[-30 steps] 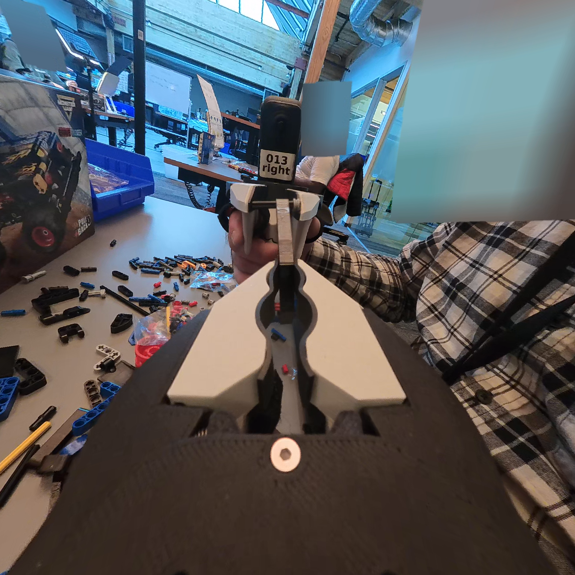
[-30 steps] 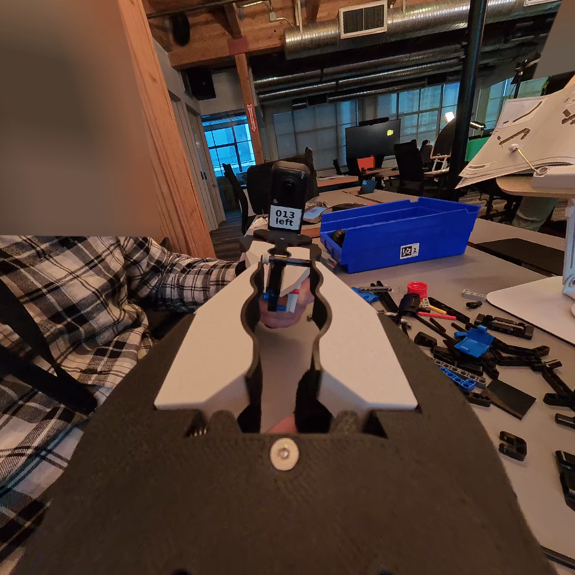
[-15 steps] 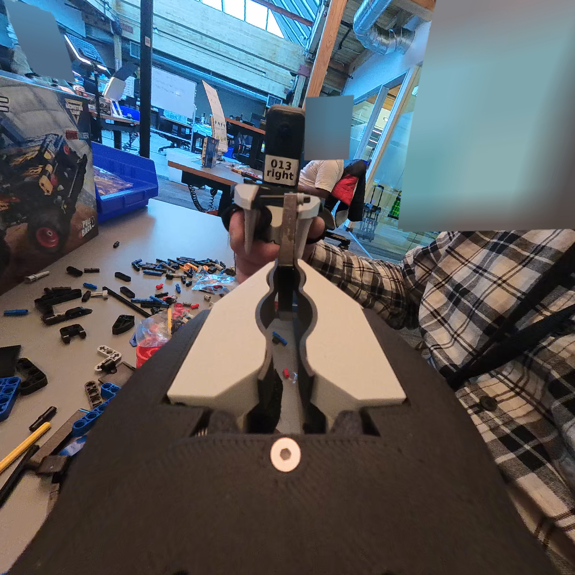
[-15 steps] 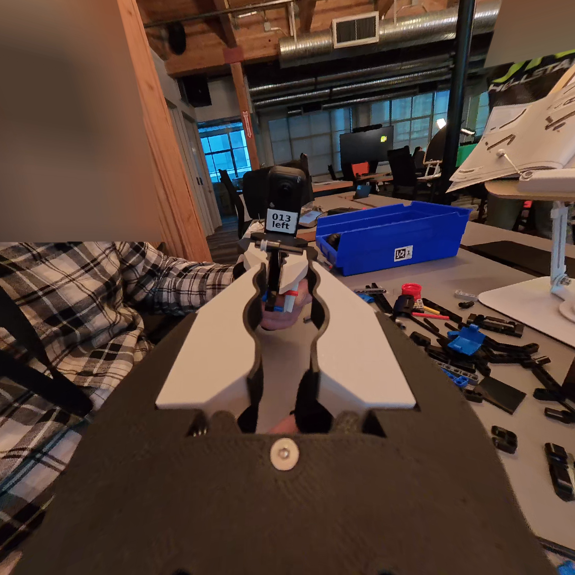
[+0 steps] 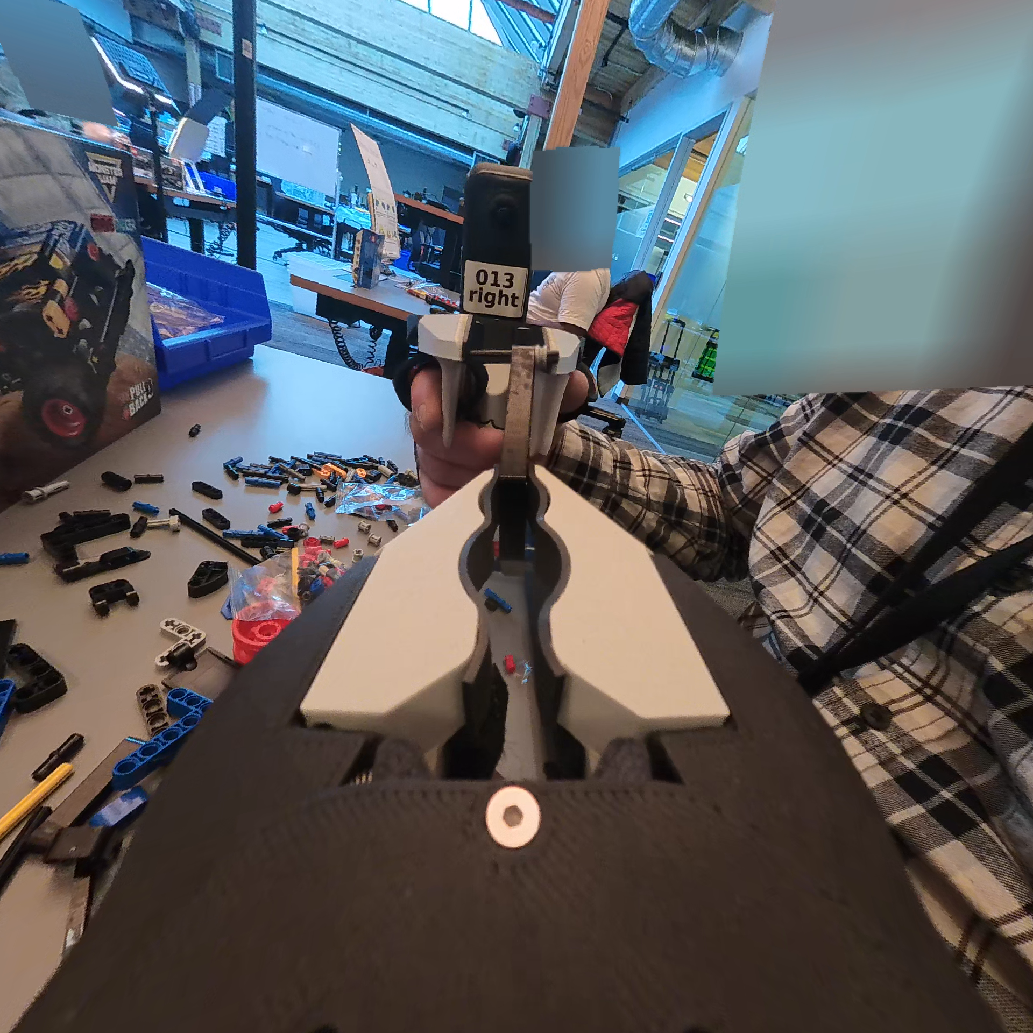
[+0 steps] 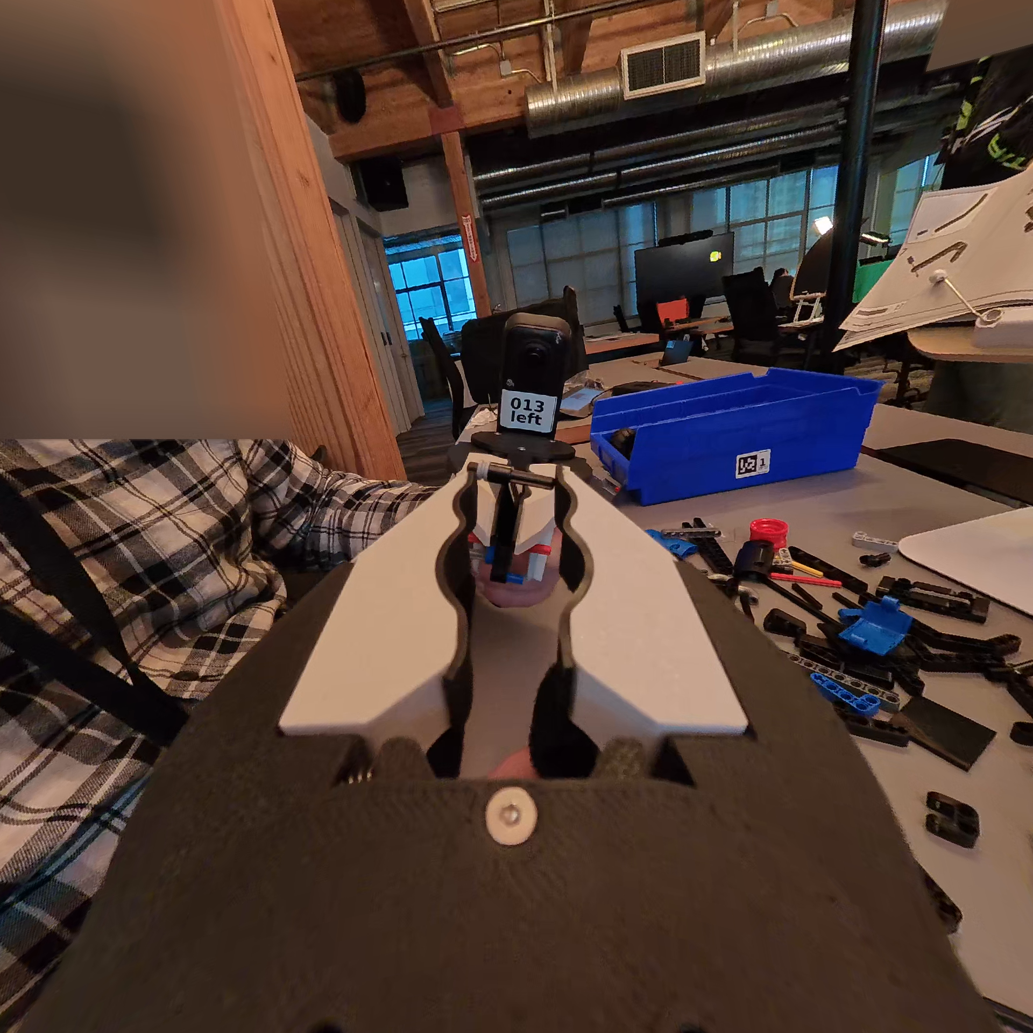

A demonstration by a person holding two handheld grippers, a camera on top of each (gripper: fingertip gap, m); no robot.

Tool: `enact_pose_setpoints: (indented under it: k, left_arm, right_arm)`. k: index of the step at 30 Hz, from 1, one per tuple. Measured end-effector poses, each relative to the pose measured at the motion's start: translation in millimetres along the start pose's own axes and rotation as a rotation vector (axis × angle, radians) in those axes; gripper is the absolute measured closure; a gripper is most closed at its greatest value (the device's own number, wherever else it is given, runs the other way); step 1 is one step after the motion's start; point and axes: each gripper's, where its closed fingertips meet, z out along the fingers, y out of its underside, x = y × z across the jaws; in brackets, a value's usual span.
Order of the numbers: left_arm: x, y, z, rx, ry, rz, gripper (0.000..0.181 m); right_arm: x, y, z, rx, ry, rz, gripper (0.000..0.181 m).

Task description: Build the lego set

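Above the bench (image 5: 313, 402), left fingers (image 5: 425, 587) clamp a black beam (image 5: 510, 536), right fingers (image 6: 626, 603) pinch an axle (image 6: 514, 476); joining them likely needs careful alignment.

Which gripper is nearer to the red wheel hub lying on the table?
Left. The red wheel hub sits right beside the left gripper body; the right gripper is farther, facing it.
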Motion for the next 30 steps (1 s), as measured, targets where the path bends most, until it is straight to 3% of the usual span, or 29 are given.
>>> enact_pose_setpoints:
  k: [30]
  left_arm:
    - [-0.5, 3.1, 2.0, -0.013, -0.001, 0.000, 0.176]
  right_arm:
    - [-0.9, 1.2, -1.9, -0.003, -0.006, 0.000, 0.157]
